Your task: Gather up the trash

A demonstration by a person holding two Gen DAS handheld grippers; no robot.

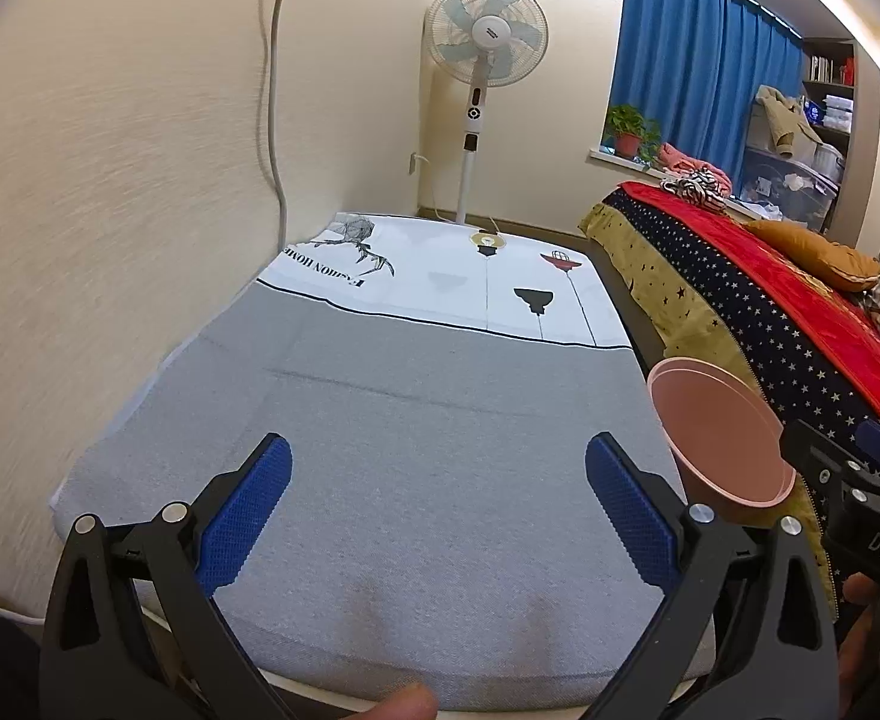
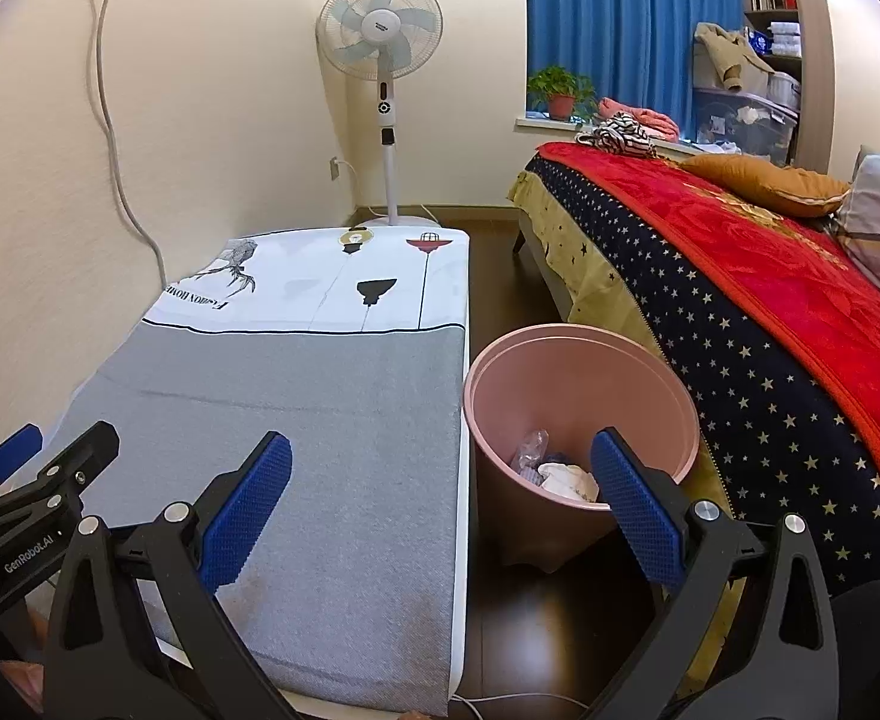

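Right wrist view: both tongs agape, empty; pink bin with perhaps wrappers beside bed.

Your bench stands against the wall under a cloth, grey toward you and white with printed drawings at its far end. Just beside the bench, on the dark floor, the pink bin holds crumpled trash.

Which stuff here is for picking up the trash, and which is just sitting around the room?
For the job: pink bin, the trash inside it, left tool, right tool.

Just around: fan, potted plant, bed, grey cloth.
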